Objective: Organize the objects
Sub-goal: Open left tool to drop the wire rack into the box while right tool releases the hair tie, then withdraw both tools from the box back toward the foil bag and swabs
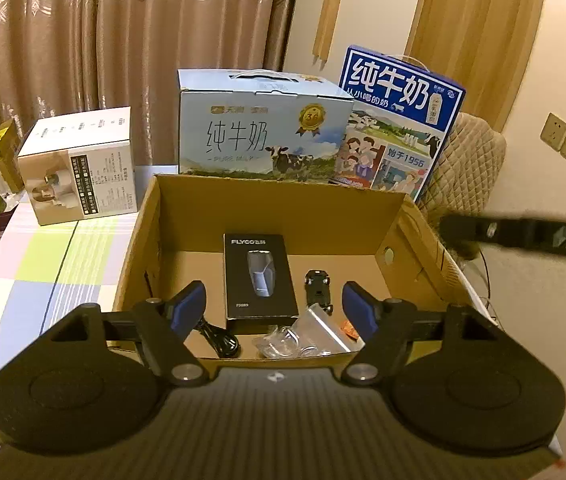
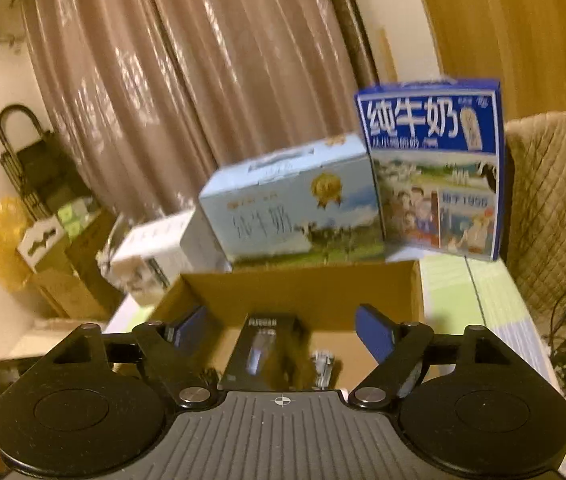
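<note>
While both grippers hover over cardboard box [image 1: 279,216], sorting looks partly done, as judged from contents. Inside already: black shaver box [image 1: 259,278], toy car [image 1: 318,282], black cable [image 1: 219,340], clear plastic bag [image 1: 307,334]. Left outside, beyond far wall: white carton [image 1: 79,164], pale milk case [image 1: 263,128], blue milk case [image 1: 399,120]; whether they belong in, unclear. Shaver box lies flat just ahead of left gripper [image 1: 275,308], between fingers' line, long axis pointing away toward far wall. Left gripper wide, empty. Right gripper [image 2: 281,334] wide, nothing held.
</note>
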Demonstrator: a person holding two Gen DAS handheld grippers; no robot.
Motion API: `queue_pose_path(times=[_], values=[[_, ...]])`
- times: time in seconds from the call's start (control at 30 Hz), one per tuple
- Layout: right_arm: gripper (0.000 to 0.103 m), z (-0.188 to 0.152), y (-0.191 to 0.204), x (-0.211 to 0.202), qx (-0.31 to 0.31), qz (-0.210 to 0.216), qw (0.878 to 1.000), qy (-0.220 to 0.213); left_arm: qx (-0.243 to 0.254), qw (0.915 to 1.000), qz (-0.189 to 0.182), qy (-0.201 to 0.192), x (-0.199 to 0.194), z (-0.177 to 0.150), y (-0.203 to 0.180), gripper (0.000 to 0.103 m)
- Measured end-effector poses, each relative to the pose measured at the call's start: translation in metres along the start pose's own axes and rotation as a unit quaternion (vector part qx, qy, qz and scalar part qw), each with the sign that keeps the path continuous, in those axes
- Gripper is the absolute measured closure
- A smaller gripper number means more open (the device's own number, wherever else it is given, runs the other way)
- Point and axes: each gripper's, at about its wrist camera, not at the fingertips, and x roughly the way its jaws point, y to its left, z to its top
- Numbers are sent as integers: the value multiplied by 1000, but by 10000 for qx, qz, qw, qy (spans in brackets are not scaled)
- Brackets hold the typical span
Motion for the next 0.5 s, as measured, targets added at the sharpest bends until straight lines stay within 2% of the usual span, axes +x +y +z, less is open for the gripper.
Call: queue_pose_path(times=[0.23,0.5], values=[[25,-14,-11,-9,180,-163,9996,136,-46,10000,43,29,-3,-8,4,31],[25,-37,-17,-45,385,-322,9984,251,-164,9999,29,2,-23,-20,3,28]])
